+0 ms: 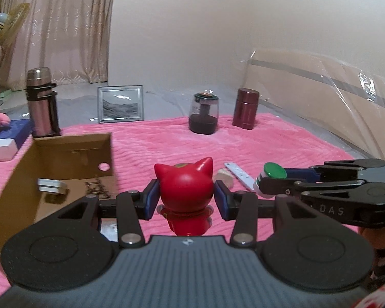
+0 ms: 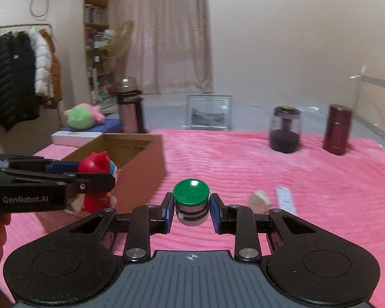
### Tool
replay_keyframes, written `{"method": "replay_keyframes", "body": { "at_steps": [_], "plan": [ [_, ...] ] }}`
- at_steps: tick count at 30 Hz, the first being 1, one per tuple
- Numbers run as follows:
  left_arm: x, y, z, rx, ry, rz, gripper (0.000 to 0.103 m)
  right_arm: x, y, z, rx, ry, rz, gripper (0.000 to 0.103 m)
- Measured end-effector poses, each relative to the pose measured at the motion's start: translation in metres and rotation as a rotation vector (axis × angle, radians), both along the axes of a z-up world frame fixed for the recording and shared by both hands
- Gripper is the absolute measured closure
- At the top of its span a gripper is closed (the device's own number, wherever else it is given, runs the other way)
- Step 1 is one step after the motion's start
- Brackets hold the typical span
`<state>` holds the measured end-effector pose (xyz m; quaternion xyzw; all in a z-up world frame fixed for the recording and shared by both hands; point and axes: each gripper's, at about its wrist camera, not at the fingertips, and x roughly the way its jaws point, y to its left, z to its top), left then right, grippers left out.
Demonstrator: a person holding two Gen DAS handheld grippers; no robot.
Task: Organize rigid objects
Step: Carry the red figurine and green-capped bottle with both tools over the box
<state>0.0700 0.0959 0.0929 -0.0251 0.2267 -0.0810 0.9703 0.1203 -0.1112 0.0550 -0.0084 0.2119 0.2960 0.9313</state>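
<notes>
You are working over a ribbed, plushy pink blanket (image 1: 282, 148). The red cat figure (image 1: 184, 187) is looking like smooth, glossy plastic, and the green bottle cap (image 2: 191, 192) is shining the same way. The box (image 1: 71, 154) is showing plain matt cardboard. The tall flask (image 1: 39, 102) is gleaming like brushed metal, and the clear sheet (image 1: 346, 84) is glinting like thin plastic film.
</notes>
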Motion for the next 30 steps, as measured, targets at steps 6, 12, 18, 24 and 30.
{"method": "replay_keyframes", "body": {
  "at_steps": [6, 12, 18, 24, 30],
  "plan": [
    [-0.003, 0.056, 0.014, 0.044, 0.008, 0.041, 0.062, 0.008, 0.044, 0.008, -0.014, 0.0, 0.12, 0.077],
    [0.009, 0.119, 0.019, 0.101, 0.058, 0.069, 0.062, 0.03, 0.094, 0.017, -0.019, 0.007, 0.265, 0.077],
    [0.039, 0.165, 0.005, 0.149, 0.144, 0.036, 0.062, 0.054, 0.152, 0.016, -0.105, 0.008, 0.4, 0.077],
    [0.072, 0.183, -0.023, 0.204, 0.242, -0.046, 0.062, 0.081, 0.206, -0.002, -0.243, 0.032, 0.534, 0.077],
    [0.102, 0.193, -0.051, 0.262, 0.331, -0.128, 0.062, 0.105, 0.248, -0.03, -0.42, 0.072, 0.656, 0.077]
  ]
}}
